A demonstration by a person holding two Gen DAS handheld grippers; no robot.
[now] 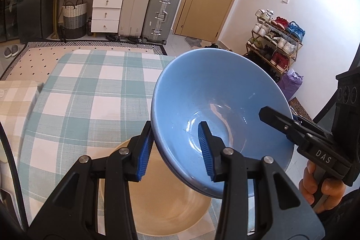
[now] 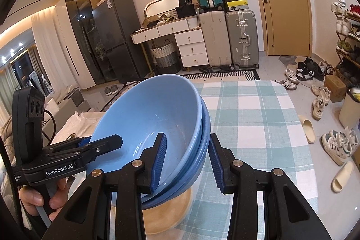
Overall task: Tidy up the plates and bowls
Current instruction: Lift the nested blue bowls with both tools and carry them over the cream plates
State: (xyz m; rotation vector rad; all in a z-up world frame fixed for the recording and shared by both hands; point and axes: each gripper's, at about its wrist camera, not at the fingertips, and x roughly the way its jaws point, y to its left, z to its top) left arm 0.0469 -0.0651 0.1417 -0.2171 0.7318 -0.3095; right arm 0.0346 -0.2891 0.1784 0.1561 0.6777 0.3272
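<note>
A stack of nested blue bowls (image 1: 216,91) hangs tilted above the table, carried by both grippers. My left gripper (image 1: 175,150) is shut on the stack's left rim, one blue pad inside the top bowl and one outside. My right gripper (image 2: 186,161) is shut on the opposite rim in the same way. Each gripper also shows in the other's view: the right gripper (image 1: 281,120) on the far rim, the left gripper (image 2: 105,143) likewise. Under the stack a beige plate (image 1: 168,206) lies on the checked tablecloth (image 1: 90,93), also seen as the beige plate (image 2: 171,210).
The table (image 2: 247,116) stretches away under a green-and-white cloth. A beige checked cushion (image 1: 15,96) sits to its left. Beyond stand suitcases (image 2: 240,37), a white dresser (image 2: 180,37) and a dark fridge (image 2: 112,37). Shoes (image 2: 337,145) and a shoe rack (image 1: 276,42) are on the right.
</note>
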